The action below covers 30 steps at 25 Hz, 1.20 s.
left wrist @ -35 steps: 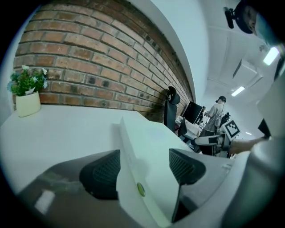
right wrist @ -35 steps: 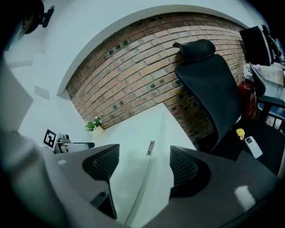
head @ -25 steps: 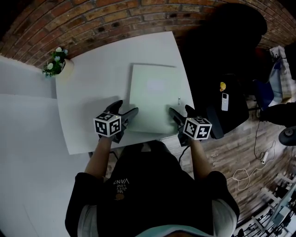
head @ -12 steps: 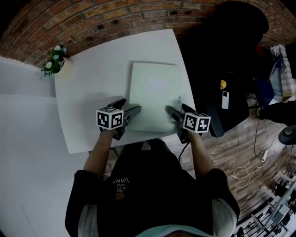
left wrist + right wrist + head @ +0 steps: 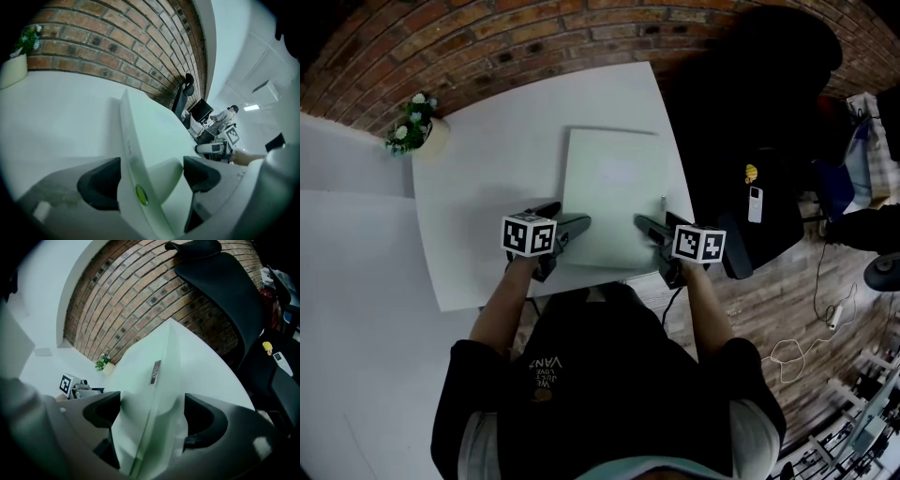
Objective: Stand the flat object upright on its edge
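A pale, flat rectangular slab [image 5: 614, 187] lies on the white table [image 5: 487, 159], its near end at the table's front edge. My left gripper [image 5: 575, 225] is at the slab's near left edge and my right gripper [image 5: 643, 225] at its near right edge. In the left gripper view the slab's thin edge [image 5: 133, 154] with a green dot runs between the spread jaws of the left gripper [image 5: 147, 180]. The right gripper view shows the slab's edge [image 5: 157, 376] with a small label between the jaws of the right gripper [image 5: 150, 416]. Both stand open astride the edges.
A small potted plant [image 5: 417, 127] stands at the table's far left corner. A black office chair [image 5: 750, 112] stands right of the table, with a small white device [image 5: 756, 204] on its seat. A brick wall [image 5: 516, 37] runs behind. Cables lie on the wooden floor [image 5: 825, 319].
Both grippers have moved forward and inward along the table. Their jaws now straddle the slab's left and right edges. The slab has not moved.
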Available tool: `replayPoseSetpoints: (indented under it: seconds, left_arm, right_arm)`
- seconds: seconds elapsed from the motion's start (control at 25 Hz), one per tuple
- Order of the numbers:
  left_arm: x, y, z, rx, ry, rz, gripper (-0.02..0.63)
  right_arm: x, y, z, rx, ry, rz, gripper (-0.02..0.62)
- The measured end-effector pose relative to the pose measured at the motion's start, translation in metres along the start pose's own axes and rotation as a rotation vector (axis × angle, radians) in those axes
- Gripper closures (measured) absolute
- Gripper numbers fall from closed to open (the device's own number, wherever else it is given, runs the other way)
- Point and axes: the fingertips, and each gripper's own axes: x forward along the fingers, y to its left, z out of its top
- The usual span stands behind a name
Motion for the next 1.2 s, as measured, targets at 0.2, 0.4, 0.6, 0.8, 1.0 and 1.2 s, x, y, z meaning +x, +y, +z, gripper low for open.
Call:
replayPoseSetpoints:
  seconds: [0.2, 0.4, 0.6, 0.8, 1.0, 1.2]
  left_arm:
    - [0.003, -0.001, 0.000, -0.007, 0.024, -0.018, 0.189]
    - [0.004, -0.001, 0.000, -0.005, 0.038, -0.032, 0.189]
    - [0.006, -0.006, 0.000, 0.005, 0.048, -0.038, 0.199]
    - [0.003, -0.002, 0.002, 0.004, 0.046, -0.033, 0.203]
    - [0.000, 0.001, 0.002, 0.007, 0.049, -0.028, 0.207]
    - [-0.009, 0.006, 0.005, 0.013, 0.035, -0.016, 0.212]
  right_arm:
    - [0.001, 0.001, 0.000, 0.001, 0.014, 0.007, 0.198]
    - [0.002, 0.002, 0.000, 0.001, 0.022, 0.008, 0.198]
    - [0.002, 0.003, 0.000, -0.001, 0.032, 0.005, 0.206]
    - [0.006, 0.005, 0.001, 0.009, 0.030, -0.001, 0.207]
    - [0.009, 0.009, 0.001, 0.006, 0.035, -0.009, 0.212]
    - [0.014, 0.017, 0.002, 0.006, 0.023, -0.012, 0.215]
